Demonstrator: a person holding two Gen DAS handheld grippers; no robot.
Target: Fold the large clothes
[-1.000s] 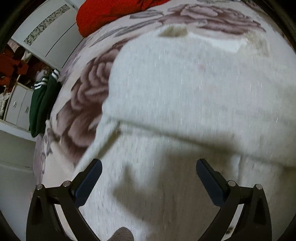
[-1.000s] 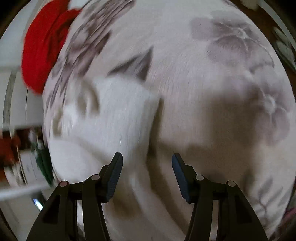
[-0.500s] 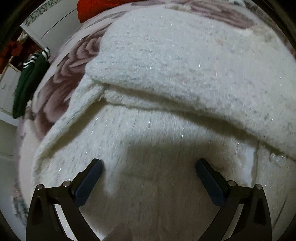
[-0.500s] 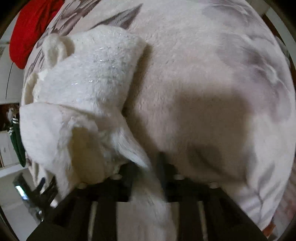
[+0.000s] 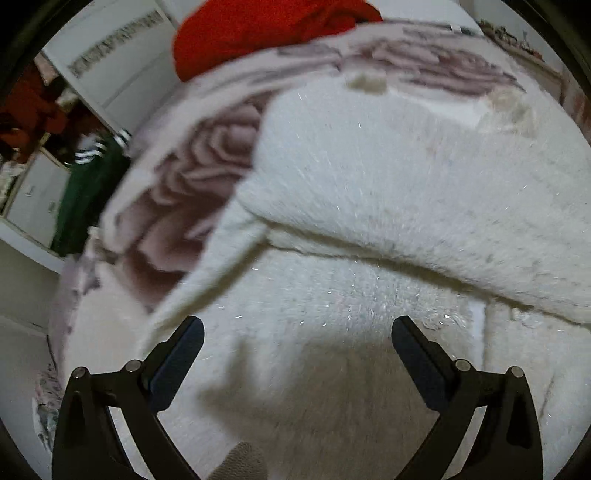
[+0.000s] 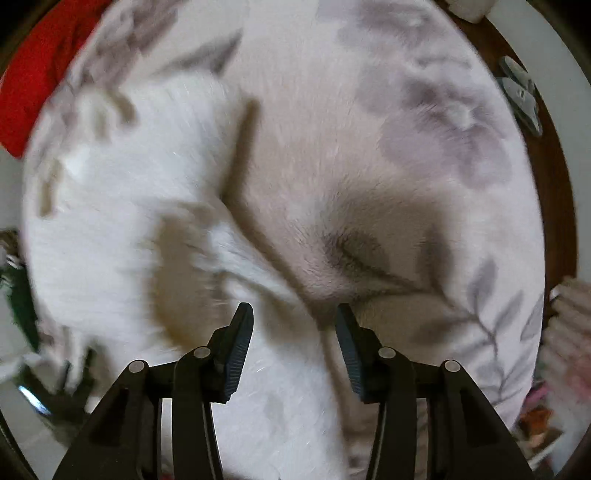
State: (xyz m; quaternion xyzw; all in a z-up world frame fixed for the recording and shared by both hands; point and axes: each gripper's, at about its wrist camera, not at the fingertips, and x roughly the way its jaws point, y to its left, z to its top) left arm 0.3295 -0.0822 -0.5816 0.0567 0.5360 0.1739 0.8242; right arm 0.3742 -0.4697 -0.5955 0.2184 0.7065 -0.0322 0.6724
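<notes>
A large white fluffy garment point(image 5: 399, 192) lies on a bed covered by a pale blanket with purple flowers point(image 5: 192, 177). Its upper part is folded over the lower part, with a fold edge running across the left wrist view. My left gripper point(image 5: 295, 332) is open and empty, just above the lower part of the garment. In the right wrist view the garment point(image 6: 122, 206) lies at the left, blurred. My right gripper point(image 6: 293, 314) is open and empty above the garment's right edge and the blanket point(image 6: 369, 147).
A red cloth point(image 5: 266, 26) lies at the far end of the bed, also in the right wrist view point(image 6: 33, 74). A green garment with white stripes point(image 5: 88, 184) hangs beside the bed at the left, by white cabinets point(image 5: 122, 70). A brown bed frame point(image 6: 554, 206) edges the right side.
My right gripper was shut on the garment's edge half a second ago and has opened and let it go. My left gripper has pulled back a little; it stays open.
</notes>
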